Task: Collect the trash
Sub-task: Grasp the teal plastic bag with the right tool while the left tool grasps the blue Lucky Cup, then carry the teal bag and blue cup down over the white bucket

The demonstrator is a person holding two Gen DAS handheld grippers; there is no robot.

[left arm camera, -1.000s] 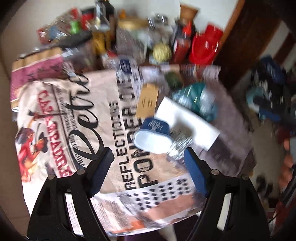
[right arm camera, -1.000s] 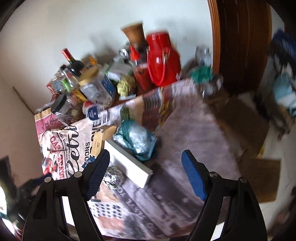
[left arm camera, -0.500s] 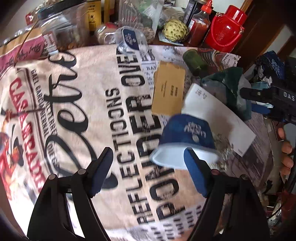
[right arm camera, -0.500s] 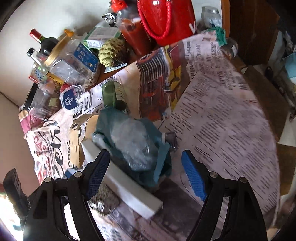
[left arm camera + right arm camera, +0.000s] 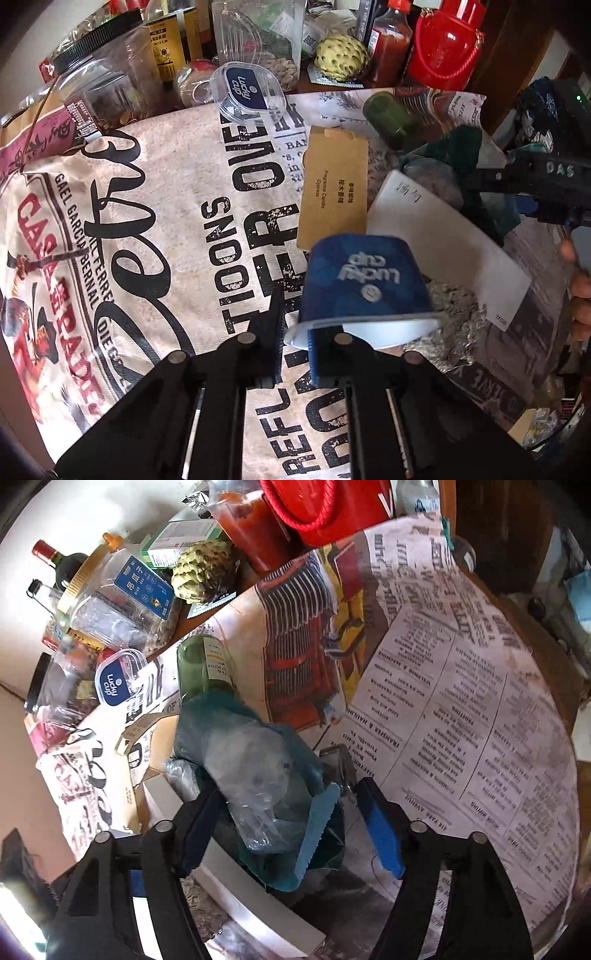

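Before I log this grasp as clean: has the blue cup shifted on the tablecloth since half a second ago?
Cannot tell. The blue cup lies against the brown card's lower edge as before, but the camera itself closed in. The left gripper is shut on its rim.

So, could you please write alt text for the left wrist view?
The left hand-held gripper is shut on the rim of a blue paper cup lying on its side on a newspaper-print tablecloth. Beside it lie a brown card box, crumpled foil and a white box.

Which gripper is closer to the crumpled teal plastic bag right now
Right. The right gripper straddles the teal plastic bag, jaws closing; the left gripper is off beside it, pinching the blue cup.
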